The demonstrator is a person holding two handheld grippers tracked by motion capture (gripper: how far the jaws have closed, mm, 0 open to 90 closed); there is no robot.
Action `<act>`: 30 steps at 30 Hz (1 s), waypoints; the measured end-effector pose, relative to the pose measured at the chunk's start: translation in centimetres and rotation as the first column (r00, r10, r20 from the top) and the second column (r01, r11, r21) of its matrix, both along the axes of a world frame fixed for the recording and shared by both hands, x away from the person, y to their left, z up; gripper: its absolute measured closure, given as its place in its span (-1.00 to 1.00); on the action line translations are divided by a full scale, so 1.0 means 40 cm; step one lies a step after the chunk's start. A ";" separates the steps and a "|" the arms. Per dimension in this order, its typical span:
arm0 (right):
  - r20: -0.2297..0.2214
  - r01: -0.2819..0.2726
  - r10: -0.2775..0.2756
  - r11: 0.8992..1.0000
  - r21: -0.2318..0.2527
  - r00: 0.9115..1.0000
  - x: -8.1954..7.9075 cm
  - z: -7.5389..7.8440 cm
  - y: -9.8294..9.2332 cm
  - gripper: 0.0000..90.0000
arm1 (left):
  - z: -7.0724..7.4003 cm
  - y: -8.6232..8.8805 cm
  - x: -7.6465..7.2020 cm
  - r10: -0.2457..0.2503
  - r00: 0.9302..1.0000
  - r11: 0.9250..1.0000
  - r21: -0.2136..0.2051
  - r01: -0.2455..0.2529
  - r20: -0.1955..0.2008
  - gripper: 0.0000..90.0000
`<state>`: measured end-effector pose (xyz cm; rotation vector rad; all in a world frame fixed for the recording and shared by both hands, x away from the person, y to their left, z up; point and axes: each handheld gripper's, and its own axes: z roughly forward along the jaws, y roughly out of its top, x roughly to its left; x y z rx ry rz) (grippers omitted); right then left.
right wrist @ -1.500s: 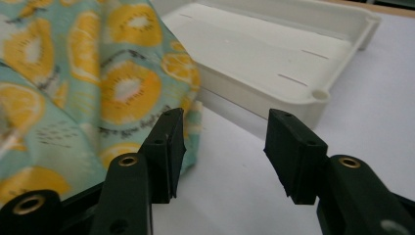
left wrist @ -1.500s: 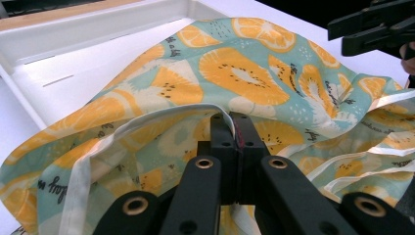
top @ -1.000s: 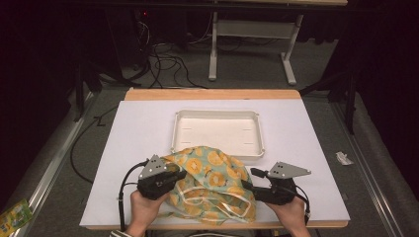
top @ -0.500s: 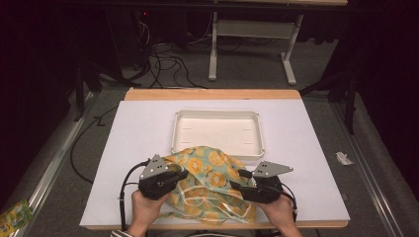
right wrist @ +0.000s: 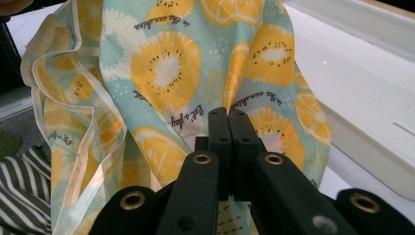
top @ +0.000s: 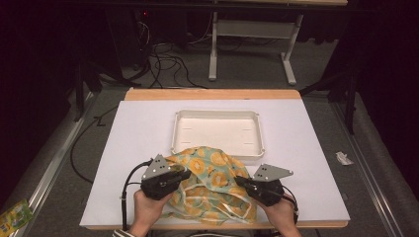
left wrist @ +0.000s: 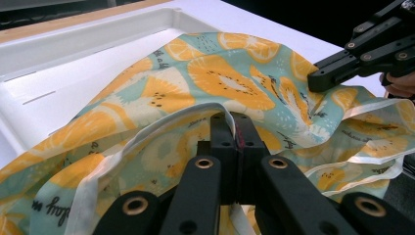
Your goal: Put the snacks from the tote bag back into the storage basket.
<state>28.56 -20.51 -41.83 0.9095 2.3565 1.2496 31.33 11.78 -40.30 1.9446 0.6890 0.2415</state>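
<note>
Orange-and-teal printed cloth point(top: 210, 185) lies bunched at the table's point(top: 306, 163) near edge in the high view, just short of the empty white tray point(top: 217, 131), with the left gripper point(top: 182, 175) and right gripper point(top: 241, 181) at its two sides. The left gripper view has that gripper's jaws clamped on the white hem. The right gripper view shows its jaws, just closing, now pinching a fold. Both grips look made; lifting and any spreading or folding remain.
</note>
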 end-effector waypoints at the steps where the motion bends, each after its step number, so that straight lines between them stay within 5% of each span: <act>1: 0.005 0.005 -0.005 1.000 -0.001 1.000 -0.004 0.003 -0.004 1.00 | 0.002 -0.001 -0.001 -0.003 1.000 1.000 -0.002 0.003 0.002 0.99; 13: 0.048 0.080 -0.082 0.996 0.047 0.995 -0.017 0.023 -0.079 1.00 | 0.021 -0.014 -0.010 -0.024 0.999 1.000 -0.009 0.025 0.026 0.99; 30: 0.002 0.202 -0.202 0.979 0.041 0.979 0.006 -0.014 -0.160 1.00 | 0.043 -0.037 -0.010 -0.059 0.997 0.998 -0.021 0.060 0.043 0.99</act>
